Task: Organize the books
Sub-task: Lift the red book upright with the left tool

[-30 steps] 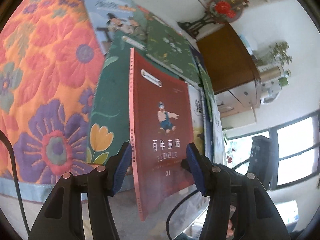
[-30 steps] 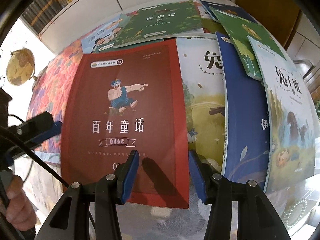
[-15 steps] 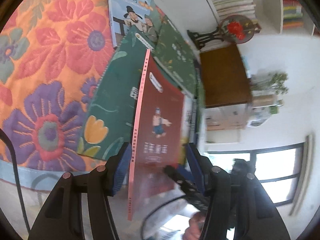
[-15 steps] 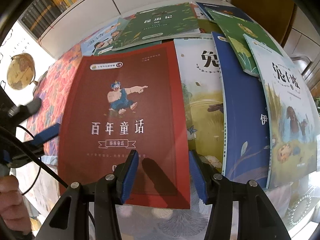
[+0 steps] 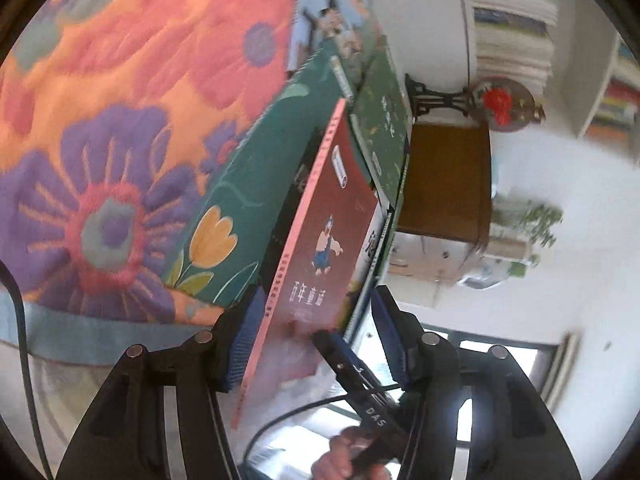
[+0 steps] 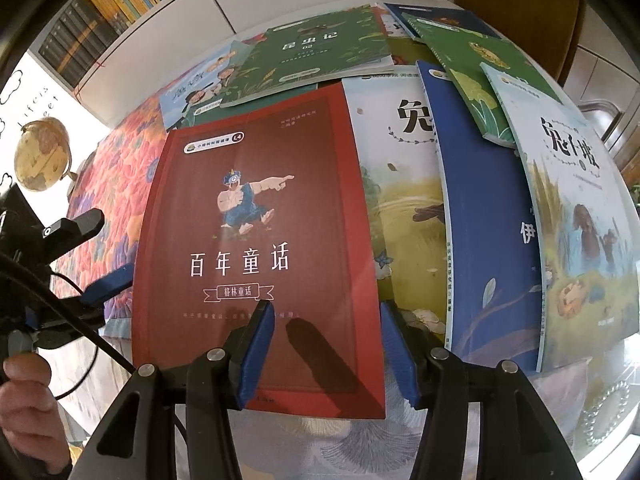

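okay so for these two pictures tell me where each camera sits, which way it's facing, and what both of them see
Left wrist: sits on the left gripper, low at the table edge, facing along the red book, whose spine edge lies between its open jaws; the right gripper and a hand show.
Right wrist: sits on the right gripper, looking steeply down on the red book and spread books; its jaws are opening above the cover; the left gripper shows.
Shared: red book, floral cloth.
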